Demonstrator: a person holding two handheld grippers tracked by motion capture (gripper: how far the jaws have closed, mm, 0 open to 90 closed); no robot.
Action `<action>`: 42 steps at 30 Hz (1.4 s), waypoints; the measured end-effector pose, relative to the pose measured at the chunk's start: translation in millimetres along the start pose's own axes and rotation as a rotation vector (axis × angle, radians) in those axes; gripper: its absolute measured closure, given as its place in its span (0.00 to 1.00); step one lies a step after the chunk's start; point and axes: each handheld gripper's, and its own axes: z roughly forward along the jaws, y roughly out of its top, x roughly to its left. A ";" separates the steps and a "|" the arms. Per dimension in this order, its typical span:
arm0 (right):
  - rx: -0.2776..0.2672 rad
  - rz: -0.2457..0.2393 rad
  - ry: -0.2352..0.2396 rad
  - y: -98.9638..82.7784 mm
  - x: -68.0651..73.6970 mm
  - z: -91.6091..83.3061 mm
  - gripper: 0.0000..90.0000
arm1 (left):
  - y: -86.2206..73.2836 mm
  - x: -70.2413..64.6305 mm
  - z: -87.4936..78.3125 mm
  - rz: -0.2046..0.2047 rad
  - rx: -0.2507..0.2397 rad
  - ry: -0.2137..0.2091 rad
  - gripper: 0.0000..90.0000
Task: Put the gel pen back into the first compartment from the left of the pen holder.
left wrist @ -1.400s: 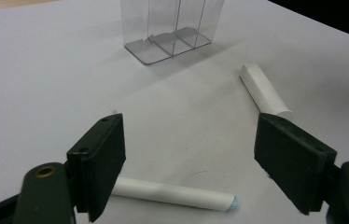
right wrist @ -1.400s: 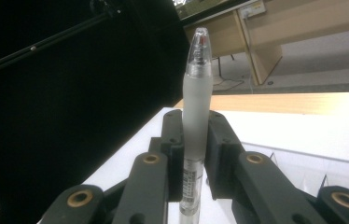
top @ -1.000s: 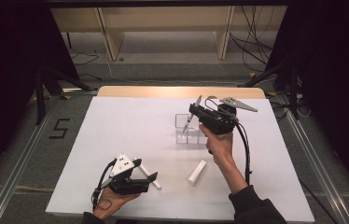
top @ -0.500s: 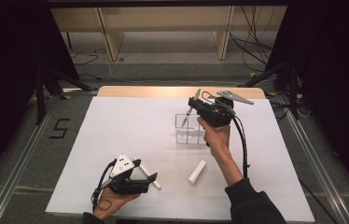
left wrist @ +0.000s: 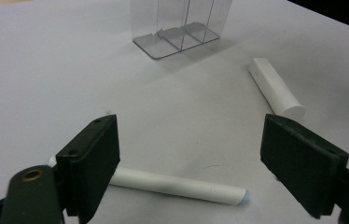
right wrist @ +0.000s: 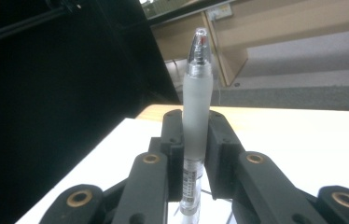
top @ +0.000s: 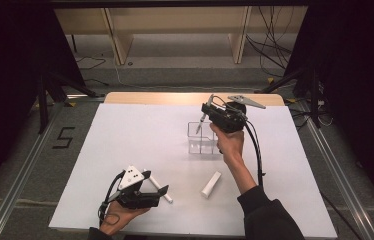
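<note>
Right tongs point(top: 206, 114) carried pen point(top: 202, 121) leftward, now above clear organizer point(top: 202, 140).

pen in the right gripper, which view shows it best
The right gripper view: the pen fills the centre, clamped between the right gripper pads, its frosted grip and clear tip sharp. The high view shows it as a thin sliver above the clear organizer.

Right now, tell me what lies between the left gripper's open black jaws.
In the left gripper view, a slim white marker with a pale blue end lies on the white table between the left gripper jaws, untouched.
</note>
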 end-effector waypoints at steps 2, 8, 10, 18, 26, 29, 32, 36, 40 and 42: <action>0.004 0.003 -0.002 -0.9 -0.8 2.0 0.89 | 0.0 0.2 0.0 0.000 0.000 0.000 0.21; 0.016 -0.011 -0.013 -1.3 -0.7 7.6 0.89 | -0.1 0.3 0.1 0.003 0.001 0.000 0.21; 0.021 -0.015 -0.017 -1.4 -1.1 9.5 0.89 | -0.2 0.0 0.2 0.001 0.001 -0.001 0.21; 0.054 -0.043 -0.033 -6.6 0.8 16.9 0.88 | -0.1 -0.2 -0.1 0.005 0.002 0.002 0.21; 0.071 -0.067 -0.042 -10.4 2.3 21.4 0.88 | 0.3 0.5 -0.8 0.005 0.001 0.004 0.20; 0.086 -0.072 -0.043 -12.3 2.1 23.3 0.88 | 0.3 0.9 -0.8 0.007 0.001 0.008 0.20; 0.099 -0.083 -0.050 -14.1 2.6 25.0 0.88 | 0.4 1.2 -1.0 0.003 -0.002 0.016 0.20; 0.108 -0.085 -0.054 -15.9 2.7 26.9 0.88 | 0.7 2.5 -1.6 -0.008 -0.009 0.033 0.20; 0.118 -0.088 -0.058 -18.1 2.9 29.1 0.88 | 1.0 3.7 -2.5 -0.012 -0.013 0.043 0.19; 0.123 -0.090 -0.059 -18.9 2.8 29.9 0.88 | 1.1 4.1 -2.6 -0.015 -0.016 0.044 0.19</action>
